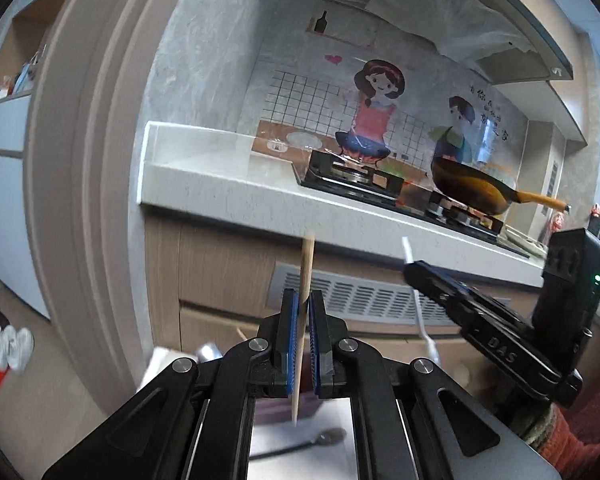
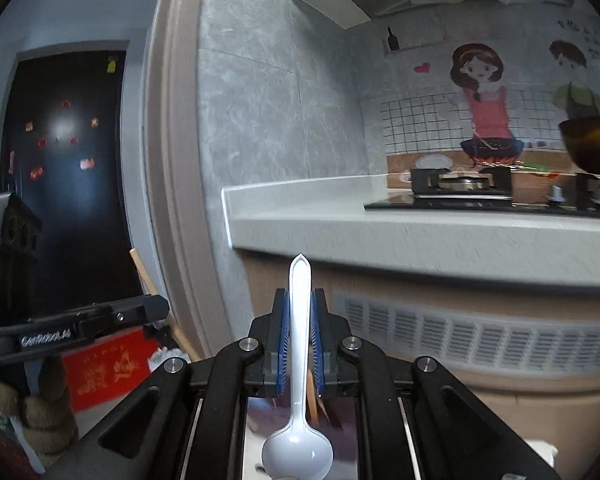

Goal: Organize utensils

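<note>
1. Chopstick [image 1: 305, 280], wooden, is clamped between the fingers of the left gripper [image 1: 304, 308]. Its long axis runs nearly upright, one end above the fingers, the other below them.
2. Under the left gripper lies a white surface [image 1: 260, 444] with a dark spoon [image 1: 324, 438] on it, blurred.
3. White spoon [image 2: 299, 360] is clamped between the fingers of the right gripper [image 2: 299, 308], handle tip up, bowl down below the fingers.
4. Both grippers are held side by side in the air, near each other, neither clearly closer to anything.
5. A counter [image 1: 228, 192] edge stands well ahead; a vented panel [image 2: 480, 340] sits below it. The room between looks open, so lowering either utensil straight down seems unobstructed.
</note>
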`<state>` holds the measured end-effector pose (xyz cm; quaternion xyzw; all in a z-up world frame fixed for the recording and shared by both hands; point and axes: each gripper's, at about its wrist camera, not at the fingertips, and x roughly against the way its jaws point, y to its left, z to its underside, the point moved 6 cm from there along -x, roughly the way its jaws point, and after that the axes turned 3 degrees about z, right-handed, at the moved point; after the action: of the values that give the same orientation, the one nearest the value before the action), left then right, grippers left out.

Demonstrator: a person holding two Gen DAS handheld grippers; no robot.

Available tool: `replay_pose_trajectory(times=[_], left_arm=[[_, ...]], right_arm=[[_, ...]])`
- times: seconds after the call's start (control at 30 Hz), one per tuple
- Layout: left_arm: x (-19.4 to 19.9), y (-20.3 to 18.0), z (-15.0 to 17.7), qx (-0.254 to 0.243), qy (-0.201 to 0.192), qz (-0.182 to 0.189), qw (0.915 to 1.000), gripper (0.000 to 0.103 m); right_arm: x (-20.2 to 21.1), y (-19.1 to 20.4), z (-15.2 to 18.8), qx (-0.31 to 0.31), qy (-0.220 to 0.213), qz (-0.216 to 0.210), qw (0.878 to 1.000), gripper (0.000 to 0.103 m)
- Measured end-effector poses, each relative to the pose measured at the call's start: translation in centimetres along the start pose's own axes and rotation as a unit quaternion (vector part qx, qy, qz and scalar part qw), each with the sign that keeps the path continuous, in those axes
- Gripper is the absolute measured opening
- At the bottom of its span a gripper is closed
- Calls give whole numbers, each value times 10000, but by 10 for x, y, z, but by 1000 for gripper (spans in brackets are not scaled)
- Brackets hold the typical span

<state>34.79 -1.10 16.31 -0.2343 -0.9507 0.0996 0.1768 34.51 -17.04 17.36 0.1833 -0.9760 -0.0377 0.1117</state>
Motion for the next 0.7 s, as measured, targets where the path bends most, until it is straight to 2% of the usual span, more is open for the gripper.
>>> replay_pose_trajectory(times=[0.17,0.33,0.43,0.53,0.7], left_arm=[[-30,26,-9,91,-9,-42,9999,6],[-54,55,5,381,209,13,9991,6],[-57,65,25,474,392,46,9981,6],[-64,73,51,634,771,26,9950,7],[-74,76,96,1067,1399,157,9843,10]], right_arm=[[-52,0,6,133,-6,71,9999,10],[-98,-11,38,75,369,158,9992,10],[-98,-15,49,109,461,244,9986,10],[-86,-12,57,238,511,253,9981,10],[-60,-4,72,524,665,262,9961,10]])
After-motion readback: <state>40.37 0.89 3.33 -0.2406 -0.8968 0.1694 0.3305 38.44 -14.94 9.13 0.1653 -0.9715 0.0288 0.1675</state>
